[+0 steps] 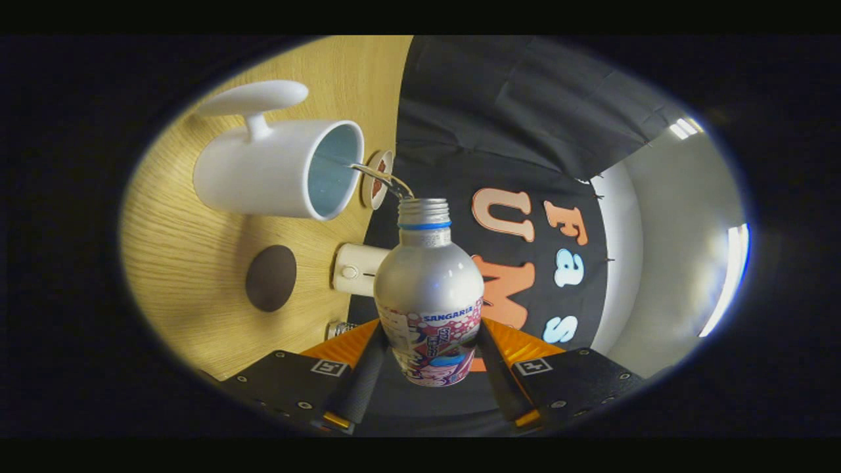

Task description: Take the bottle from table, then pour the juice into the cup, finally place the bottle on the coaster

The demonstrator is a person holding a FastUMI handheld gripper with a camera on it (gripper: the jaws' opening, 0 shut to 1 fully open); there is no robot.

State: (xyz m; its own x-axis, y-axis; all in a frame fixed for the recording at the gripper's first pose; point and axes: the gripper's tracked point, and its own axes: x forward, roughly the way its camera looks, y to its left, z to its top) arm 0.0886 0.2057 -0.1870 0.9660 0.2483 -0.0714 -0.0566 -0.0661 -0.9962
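- A light wood-grain desk (190, 263) carries everything.
- A small cream box-shaped device (355, 269) with a round knob on its face sits at the desk's far edge, against the black cloth wall (512, 112).
- A small shiny metallic object (338, 328) lies near it; what it is cannot be told.
- Bright ceiling lights (726, 282) glow on a pale wall beyond the cloth.

Claw (428, 358) tilted, apparently clamped closed.

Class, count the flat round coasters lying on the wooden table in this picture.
2. A dark brown round coaster lies beside the white mug. A pale-rimmed round coaster lies beyond the mug's mouth, partly behind the poured stream. Others may be hidden behind the mug.
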